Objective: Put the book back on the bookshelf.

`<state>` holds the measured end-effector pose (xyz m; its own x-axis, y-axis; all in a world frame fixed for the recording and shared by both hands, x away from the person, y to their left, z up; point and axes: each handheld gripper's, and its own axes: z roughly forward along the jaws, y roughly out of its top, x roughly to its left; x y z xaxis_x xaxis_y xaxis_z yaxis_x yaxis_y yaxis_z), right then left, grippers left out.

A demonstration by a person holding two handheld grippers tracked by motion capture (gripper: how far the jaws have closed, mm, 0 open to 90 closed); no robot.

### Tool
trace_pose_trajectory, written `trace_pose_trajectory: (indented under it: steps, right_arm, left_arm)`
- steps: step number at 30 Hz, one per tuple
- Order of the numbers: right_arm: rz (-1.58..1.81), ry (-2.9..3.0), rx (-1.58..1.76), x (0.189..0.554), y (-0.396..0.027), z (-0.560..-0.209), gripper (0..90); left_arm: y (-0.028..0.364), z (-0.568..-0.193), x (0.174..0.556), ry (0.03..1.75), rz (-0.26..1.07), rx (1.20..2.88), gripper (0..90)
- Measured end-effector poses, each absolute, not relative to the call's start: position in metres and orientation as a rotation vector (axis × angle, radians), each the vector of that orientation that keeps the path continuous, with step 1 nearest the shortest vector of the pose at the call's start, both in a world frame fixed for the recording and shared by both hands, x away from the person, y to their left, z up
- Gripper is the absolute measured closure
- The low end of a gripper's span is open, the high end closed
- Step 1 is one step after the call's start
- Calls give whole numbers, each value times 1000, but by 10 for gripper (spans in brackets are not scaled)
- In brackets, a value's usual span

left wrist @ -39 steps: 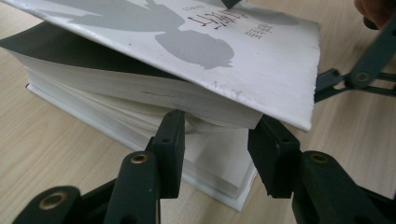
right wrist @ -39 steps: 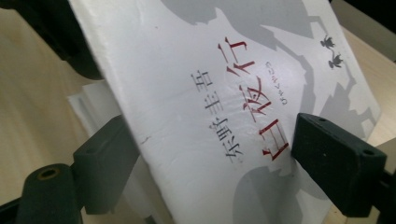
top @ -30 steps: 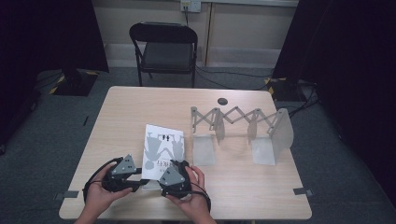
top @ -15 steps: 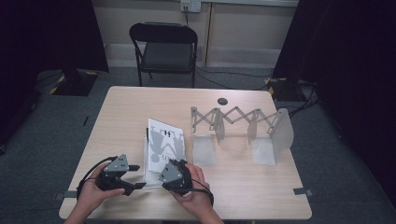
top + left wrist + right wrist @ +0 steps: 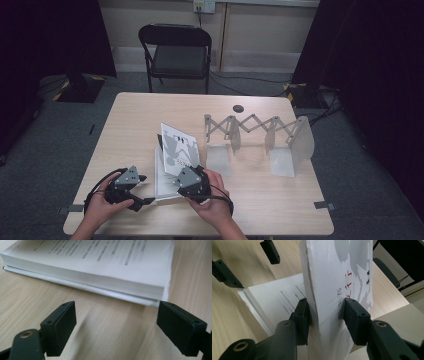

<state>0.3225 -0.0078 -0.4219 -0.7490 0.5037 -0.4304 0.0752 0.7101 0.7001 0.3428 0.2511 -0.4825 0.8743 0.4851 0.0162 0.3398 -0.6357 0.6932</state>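
While my right claw (image 5: 325,315) pinches the book's front cover (image 5: 337,277) and holds it lifted off the pages, the rest of the book (image 5: 167,177) lies flat on the bench (image 5: 125,125) under and just ahead of that claw. The jaws have just been closing, and their pads now press on the cover from both sides, near its lower edge. From above, the cover (image 5: 177,147) stands tilted up and away from the right claw (image 5: 192,182), with the printed first page bared beneath it.

My left claw (image 5: 116,325) stands wide, its jaws having just been opening, with nothing but bare bench between them. The block of pages (image 5: 100,272) lies just ahead of its tips, close but not touching, its thick edge facing the claw. From above, the left claw (image 5: 127,185) sits just beside the book's left edge, near the right claw.

Well beyond both claws, a folding rack (image 5: 260,135) stands on the bench.
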Motion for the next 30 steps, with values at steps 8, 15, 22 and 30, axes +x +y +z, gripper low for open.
trace_pose_trajectory:
  steps: [8,15,22,30]
  right_arm:
    - [900,2308,449,325,-12,-413,593]
    - [902,2314,457,325,-14,-402,607]
    - [889,2334,460,327,-16,-395,613]
    - [887,2349,462,327,-14,-386,617]
  left_arm:
    - [249,-487,346,604,308,2324,164]
    - [245,-491,349,615,319,2335,158]
    - [241,-492,353,626,300,2317,154]
    - [237,-494,356,640,297,2304,148]
